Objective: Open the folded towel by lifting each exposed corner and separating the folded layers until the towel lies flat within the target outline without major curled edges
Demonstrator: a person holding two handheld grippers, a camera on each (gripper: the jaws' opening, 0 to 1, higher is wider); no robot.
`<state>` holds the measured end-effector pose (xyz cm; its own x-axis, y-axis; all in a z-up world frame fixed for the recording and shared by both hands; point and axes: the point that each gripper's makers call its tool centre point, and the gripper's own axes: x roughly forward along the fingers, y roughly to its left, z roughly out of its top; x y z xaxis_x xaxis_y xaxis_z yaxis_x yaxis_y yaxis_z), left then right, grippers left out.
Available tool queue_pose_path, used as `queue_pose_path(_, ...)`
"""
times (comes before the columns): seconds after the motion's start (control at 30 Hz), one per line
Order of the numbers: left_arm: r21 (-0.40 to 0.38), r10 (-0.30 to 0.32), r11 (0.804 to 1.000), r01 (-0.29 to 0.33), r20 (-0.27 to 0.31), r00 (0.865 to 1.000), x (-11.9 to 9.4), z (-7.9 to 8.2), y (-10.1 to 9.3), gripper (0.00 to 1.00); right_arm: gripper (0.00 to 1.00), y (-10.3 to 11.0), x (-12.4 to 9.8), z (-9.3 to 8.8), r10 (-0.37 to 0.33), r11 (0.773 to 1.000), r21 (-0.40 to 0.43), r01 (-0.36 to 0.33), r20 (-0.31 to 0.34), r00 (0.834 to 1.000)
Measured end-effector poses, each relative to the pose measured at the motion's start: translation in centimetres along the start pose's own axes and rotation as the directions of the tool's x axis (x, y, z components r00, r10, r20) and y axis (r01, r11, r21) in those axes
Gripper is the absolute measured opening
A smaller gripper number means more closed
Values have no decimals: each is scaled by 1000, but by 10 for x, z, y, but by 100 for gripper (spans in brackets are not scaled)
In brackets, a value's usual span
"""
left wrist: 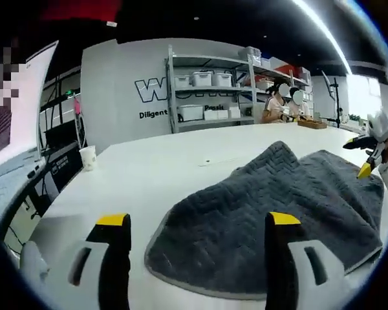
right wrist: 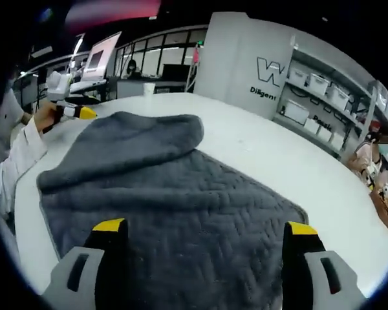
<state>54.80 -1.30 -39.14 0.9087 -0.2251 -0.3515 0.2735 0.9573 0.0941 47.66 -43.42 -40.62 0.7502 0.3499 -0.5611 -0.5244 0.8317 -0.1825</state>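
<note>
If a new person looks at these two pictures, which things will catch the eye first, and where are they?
First is the grey towel, spread over the white table with one part still folded over at its far end. Next are the yellow-tipped jaws of the right hand-held gripper, wide apart above the towel. In the left gripper view, shelves with white bins stand behind the table.

Bright, even overhead light washes the white worktop [left wrist: 155, 174] nearly to glare, with a ceiling light strip [left wrist: 323, 29] streaking above the shelving [left wrist: 210, 90]. Shadows beneath the grey towel [right wrist: 174, 206] are soft. Fisheye bending curves everything near the edges, where detail blurs.
</note>
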Motion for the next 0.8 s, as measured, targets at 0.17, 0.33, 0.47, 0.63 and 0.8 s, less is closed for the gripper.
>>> queue_pose_path(0.17,-25,90,996,-91,-47,995,1,-19,27,58,98,-2,-1,-2,5,1000,23,-6,20,1000)
queue_pose_path(0.33,-25,113,993,-115,-59,992,1,-25,34,45,98,-6,0,-3,-8,1000,17,8,18,1000)
queue_pose_path(0.47,-34,102,994,-106,-102,990,5,-37,32,37,98,-5,1,-2,6,1000,24,-6,26,1000)
queue_pose_path(0.63,-18,122,992,-125,-122,985,5,-42,35,32,98,-6,0,-3,1,1000,26,-2,28,1000)
queue_pose_path(0.8,-29,100,994,-104,-130,987,7,-45,31,24,98,-7,0,-5,0,1000,27,-1,25,1000)
